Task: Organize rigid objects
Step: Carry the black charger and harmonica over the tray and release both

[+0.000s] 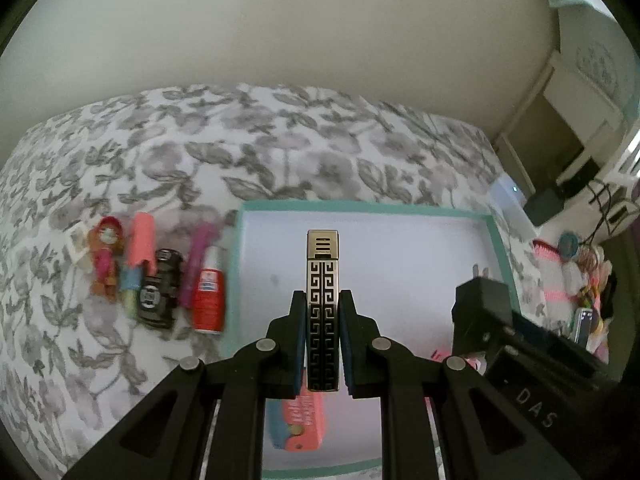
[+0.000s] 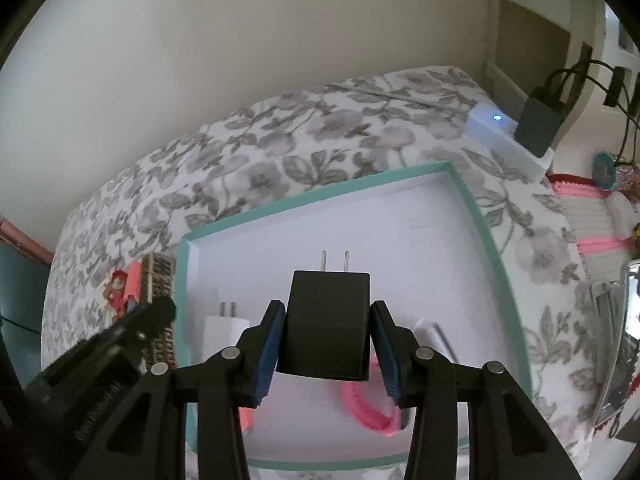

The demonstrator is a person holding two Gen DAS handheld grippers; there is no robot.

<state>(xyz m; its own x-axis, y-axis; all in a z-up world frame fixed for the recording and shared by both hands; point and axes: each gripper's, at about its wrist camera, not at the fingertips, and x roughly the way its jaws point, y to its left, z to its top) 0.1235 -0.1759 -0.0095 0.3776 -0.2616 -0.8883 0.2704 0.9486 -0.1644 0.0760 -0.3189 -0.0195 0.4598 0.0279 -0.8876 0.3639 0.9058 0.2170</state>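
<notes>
My left gripper [image 1: 322, 298] is shut on a slim silver and black lighter [image 1: 322, 256] with a key pattern, held upright above the white tray with a teal rim [image 1: 360, 208]. My right gripper [image 2: 328, 308] is shut on a black plug charger [image 2: 328, 292], prongs pointing away, also over the tray [image 2: 320, 196]. In the tray lie a white charger [image 2: 224, 328], a pink loop [image 2: 368, 412] and a coral item [image 1: 300, 420]. The right gripper with its charger [image 1: 480, 300] shows at the right of the left wrist view.
On the flowered bedspread left of the tray lie a small doll [image 1: 105, 256], a pink tube [image 1: 140, 248], a black toy car [image 1: 160, 288], a magenta pen [image 1: 196, 264] and a red bottle [image 1: 209, 292]. A white box with a blue light [image 2: 504, 136] and pink clutter [image 2: 592, 216] sit to the right.
</notes>
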